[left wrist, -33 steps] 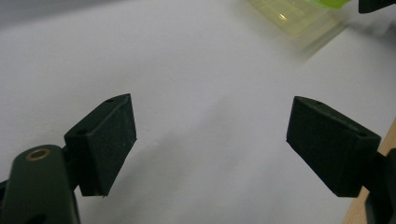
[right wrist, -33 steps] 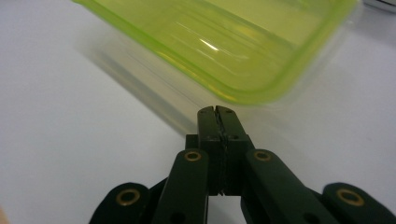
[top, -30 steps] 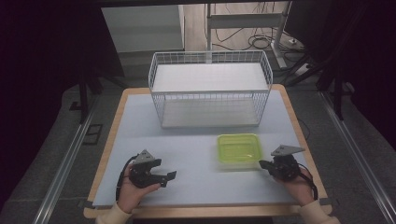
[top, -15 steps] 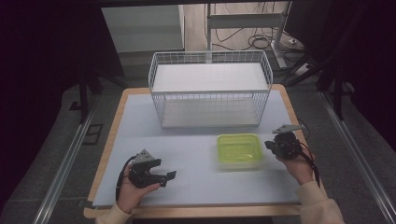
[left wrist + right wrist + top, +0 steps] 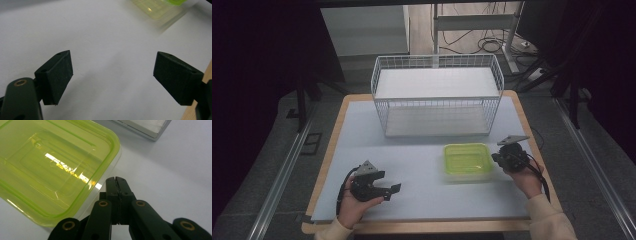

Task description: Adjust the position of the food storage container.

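Container [image 5: 467, 161] with green lid sits on table [image 5: 412, 150], in front of wire basket [image 5: 437, 95], untouched. My right tongs [image 5: 116, 180] clenched, empty, just beside its right edge. Left tongs [image 5: 112, 75] released over bare table. Nothing moved into basket yet; whole job left.

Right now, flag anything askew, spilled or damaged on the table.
Nothing stands out. The green-lidded container sits flat and closed, the wire basket stands upright behind it, and nothing is spilled on the table.

Left gripper [image 5: 113, 77] fingers wide apart, yellow-green container [image 5: 160, 7] beyond.
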{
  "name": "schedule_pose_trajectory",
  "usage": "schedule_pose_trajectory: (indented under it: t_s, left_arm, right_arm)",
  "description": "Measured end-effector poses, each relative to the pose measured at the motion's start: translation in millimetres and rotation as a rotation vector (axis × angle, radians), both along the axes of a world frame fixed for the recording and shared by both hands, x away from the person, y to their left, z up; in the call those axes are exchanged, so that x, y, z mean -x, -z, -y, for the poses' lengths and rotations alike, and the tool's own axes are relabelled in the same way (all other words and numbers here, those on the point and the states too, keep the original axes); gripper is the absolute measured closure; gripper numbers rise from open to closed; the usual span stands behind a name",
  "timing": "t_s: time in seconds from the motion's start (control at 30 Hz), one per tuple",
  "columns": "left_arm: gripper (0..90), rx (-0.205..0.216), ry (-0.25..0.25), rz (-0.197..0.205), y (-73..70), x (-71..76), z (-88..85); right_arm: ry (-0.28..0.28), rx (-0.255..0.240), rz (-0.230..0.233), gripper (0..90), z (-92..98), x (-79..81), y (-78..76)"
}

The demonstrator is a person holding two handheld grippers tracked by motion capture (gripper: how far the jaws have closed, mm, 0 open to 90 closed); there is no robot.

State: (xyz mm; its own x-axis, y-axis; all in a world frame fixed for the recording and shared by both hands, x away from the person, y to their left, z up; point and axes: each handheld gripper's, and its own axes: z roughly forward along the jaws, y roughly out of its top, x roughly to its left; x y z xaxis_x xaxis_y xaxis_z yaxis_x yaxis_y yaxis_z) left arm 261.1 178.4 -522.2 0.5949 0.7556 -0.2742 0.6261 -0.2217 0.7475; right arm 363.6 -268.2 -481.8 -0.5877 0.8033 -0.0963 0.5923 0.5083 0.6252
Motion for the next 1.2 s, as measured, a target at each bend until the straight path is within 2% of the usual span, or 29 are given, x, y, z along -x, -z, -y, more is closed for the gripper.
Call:
schedule_pose_trajectory:
  t_s: [0.33, 0.8, 0.97, 1.07, 1.2]
  left_arm:
    - [15.6, -0.004, 0.003, 0.001, -0.2, 0.3, -0.5]
    - [15.8, -0.006, 0.003, 0.000, -0.2, 0.3, -0.7]
    - [15.8, -0.007, 0.004, 0.000, 0.1, 0.3, -0.3]
    - [15.8, -0.008, 0.004, 0.000, 0.4, 0.0, -0.3]
    - [15.8, -0.006, 0.003, -0.001, 0.2, 0.1, -0.9]
  right_arm:
    - [-0.039, -0.004, 0.004, 90.0, -15.0, 3.4, -1.5]
    - [-0.066, -0.023, 0.009, 90.0, -34.2, 3.0, 1.3]
    - [-0.090, -0.038, -0.006, 90.0, -42.2, 5.6, 3.8]
    - [-0.112, -0.054, -0.031, 90.0, -48.5, 6.5, 8.4]
    - [-0.143, -0.039, -0.040, 90.0, -60.7, 8.2, 15.2]
